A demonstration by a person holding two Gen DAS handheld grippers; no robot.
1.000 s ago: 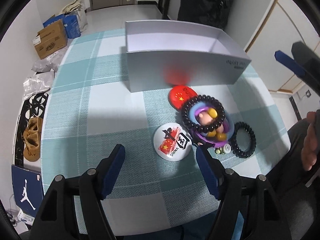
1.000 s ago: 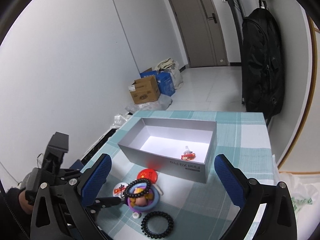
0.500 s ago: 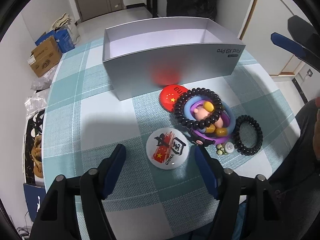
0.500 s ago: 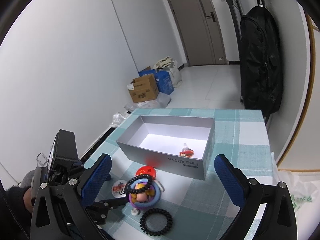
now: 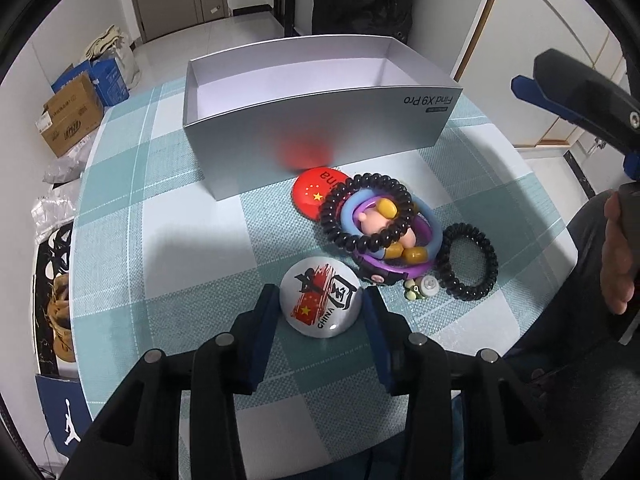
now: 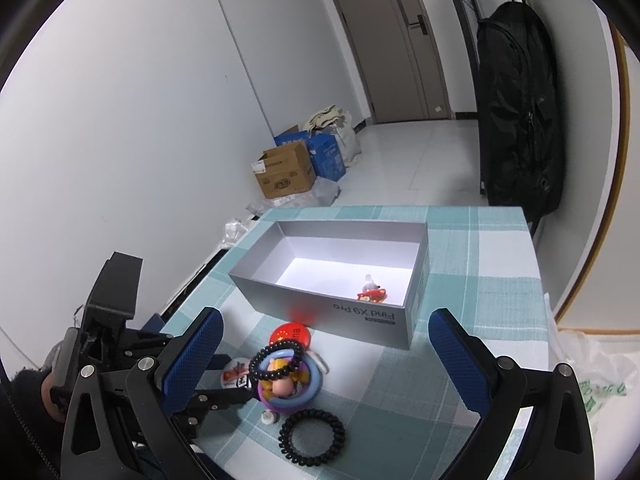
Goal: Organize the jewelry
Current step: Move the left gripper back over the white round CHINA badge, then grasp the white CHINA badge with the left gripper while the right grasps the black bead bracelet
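Note:
A white round badge (image 5: pixel 320 300) marked CHINA lies flat on the checked tablecloth. My left gripper (image 5: pixel 320 304) points steeply down over it, jaws closing, and both pads touch the badge's rim. Beyond it lie a red badge (image 5: pixel 316 192) and a heap of rings: a black bead bracelet (image 5: pixel 340 236) on blue and purple bangles around a pink figure (image 5: pixel 372 220). A black coil hair tie (image 5: pixel 492 256) lies to the right. My right gripper (image 6: pixel 324 314) hangs wide open above the heap, holding nothing. The silver box (image 6: pixel 320 304) holds a small red toy (image 6: pixel 370 294).
A tiny green charm (image 5: pixel 414 292) and a white bead (image 5: pixel 430 284) lie by the hair tie. The table's edge runs just below my left gripper. Cardboard boxes (image 6: pixel 284 176) stand on the floor at the left; a black bag (image 6: pixel 520 128) hangs by the door.
My left gripper has come down toward the white badge and its jaws have narrowed from wide apart to the badge's rim. The right gripper has held still.

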